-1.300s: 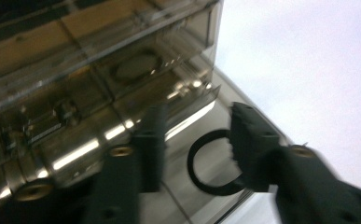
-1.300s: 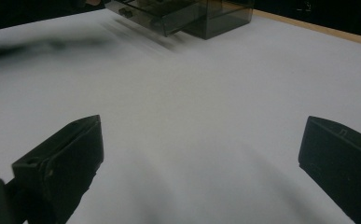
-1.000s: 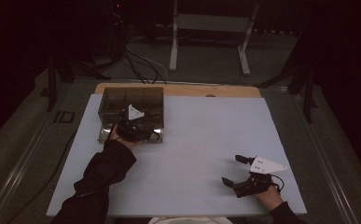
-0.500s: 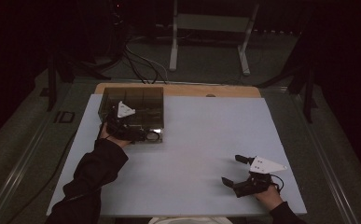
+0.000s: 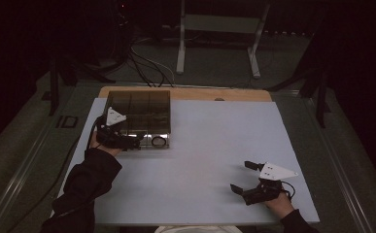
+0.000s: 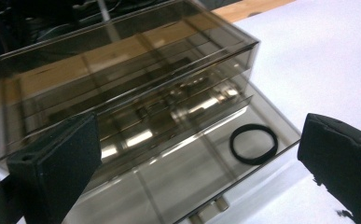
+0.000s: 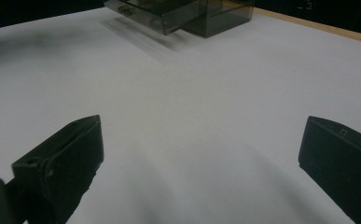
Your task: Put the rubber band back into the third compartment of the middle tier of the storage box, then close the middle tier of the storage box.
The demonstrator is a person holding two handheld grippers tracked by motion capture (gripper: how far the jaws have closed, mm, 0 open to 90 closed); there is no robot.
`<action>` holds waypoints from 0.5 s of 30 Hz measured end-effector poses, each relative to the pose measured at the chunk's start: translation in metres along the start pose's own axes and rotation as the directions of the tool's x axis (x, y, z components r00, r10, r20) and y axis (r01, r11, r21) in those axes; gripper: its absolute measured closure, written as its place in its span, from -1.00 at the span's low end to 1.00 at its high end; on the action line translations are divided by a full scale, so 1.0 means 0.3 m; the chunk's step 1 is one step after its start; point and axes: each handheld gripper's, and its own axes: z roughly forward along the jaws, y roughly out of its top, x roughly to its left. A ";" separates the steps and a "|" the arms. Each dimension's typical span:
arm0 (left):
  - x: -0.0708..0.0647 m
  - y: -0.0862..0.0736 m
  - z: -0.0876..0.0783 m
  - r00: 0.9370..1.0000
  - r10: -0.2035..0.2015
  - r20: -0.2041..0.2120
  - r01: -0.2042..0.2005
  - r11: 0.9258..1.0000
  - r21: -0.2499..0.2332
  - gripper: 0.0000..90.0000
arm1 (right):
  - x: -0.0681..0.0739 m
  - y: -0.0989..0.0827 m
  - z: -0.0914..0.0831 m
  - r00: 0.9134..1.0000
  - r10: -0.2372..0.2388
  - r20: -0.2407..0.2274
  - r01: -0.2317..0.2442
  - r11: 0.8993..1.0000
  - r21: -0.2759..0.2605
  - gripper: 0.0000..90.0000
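Near the far left corner of the white worktop (image 5: pixel 205 145) stands a smoky see-through drawer box (image 5: pixel 139 111), its bottom drawer (image 6: pixel 178 182) pulled out toward the person. A black rubber ring (image 6: pixel 253 143) lies flat inside that drawer, in its right-hand end as the high view shows it, close to the front wall and touching nothing else.

The left gripper (image 5: pixel 136 141) sits at the box's left front corner, just beside the open drawer. Its jaws have just been opening and now stand spread wide with nothing gripped; in the left gripper view the drawer and ring lie beyond and between them.

Well apart, near the worktop's near right corner, the right gripper (image 5: pixel 243 177) rests low over bare surface, its jaws also released and wide, holding nothing.
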 end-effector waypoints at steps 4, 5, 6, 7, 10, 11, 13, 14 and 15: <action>0.010 -0.024 -0.015 1.000 -0.014 -0.014 0.014 1.000 0.002 -0.98 | -0.001 0.001 0.004 1.000 -0.003 -0.004 0.003 1.000 0.000 -1.00; 0.011 -0.031 -0.019 1.000 -0.015 -0.022 0.015 1.000 0.006 -0.98 | -0.002 0.002 0.004 1.000 -0.004 -0.005 0.004 1.000 -0.001 -1.00; 0.012 -0.039 -0.022 1.000 -0.017 -0.023 0.018 1.000 0.005 -0.98 | -0.002 0.002 0.005 1.000 -0.004 -0.006 0.004 1.000 0.001 -1.00; 0.013 -0.047 -0.025 0.999 -0.020 -0.026 0.020 1.000 0.007 -0.98 | -0.001 0.002 0.006 1.000 -0.004 -0.006 0.004 1.000 0.003 -1.00; 0.016 -0.070 -0.033 0.999 -0.036 -0.041 0.036 0.999 0.003 -0.98 | -0.002 0.003 0.006 1.000 -0.005 -0.008 0.005 1.000 -0.001 -1.00; 0.018 -0.078 -0.036 0.998 -0.043 -0.042 0.043 0.999 0.002 -0.98 | -0.002 0.003 0.007 1.000 -0.004 -0.009 0.004 1.000 0.000 -1.00; 0.018 -0.095 -0.040 0.998 -0.046 -0.053 0.047 0.999 0.009 -0.98 | -0.001 0.004 0.009 1.000 -0.006 -0.010 0.006 1.000 0.000 -1.00; 0.017 -0.101 -0.040 0.997 -0.049 -0.055 0.050 0.999 0.010 -0.98 | -0.001 0.005 0.010 1.000 -0.006 -0.012 0.006 1.000 -0.001 -1.00; 0.017 -0.111 -0.043 0.997 -0.055 -0.060 0.056 0.998 0.010 -0.98 | -0.002 0.005 0.011 1.000 -0.006 -0.013 0.006 1.000 -0.001 -1.00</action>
